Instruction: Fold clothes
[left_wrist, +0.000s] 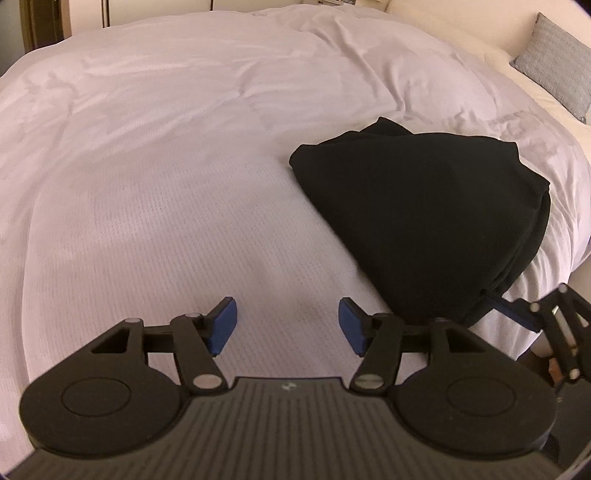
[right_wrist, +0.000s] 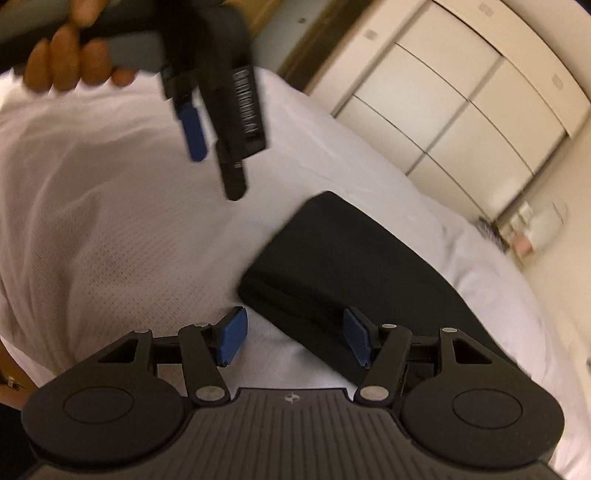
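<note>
Black folded garment (left_wrist: 424, 206) lies right of L gripper's (left_wrist: 287, 323) spread fingers (left_wrist: 223, 321).

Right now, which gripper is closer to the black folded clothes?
Right. The right gripper has its open fingers right at the black folded clothes' near edge. The left gripper is open over the white bedding beside them.
</note>
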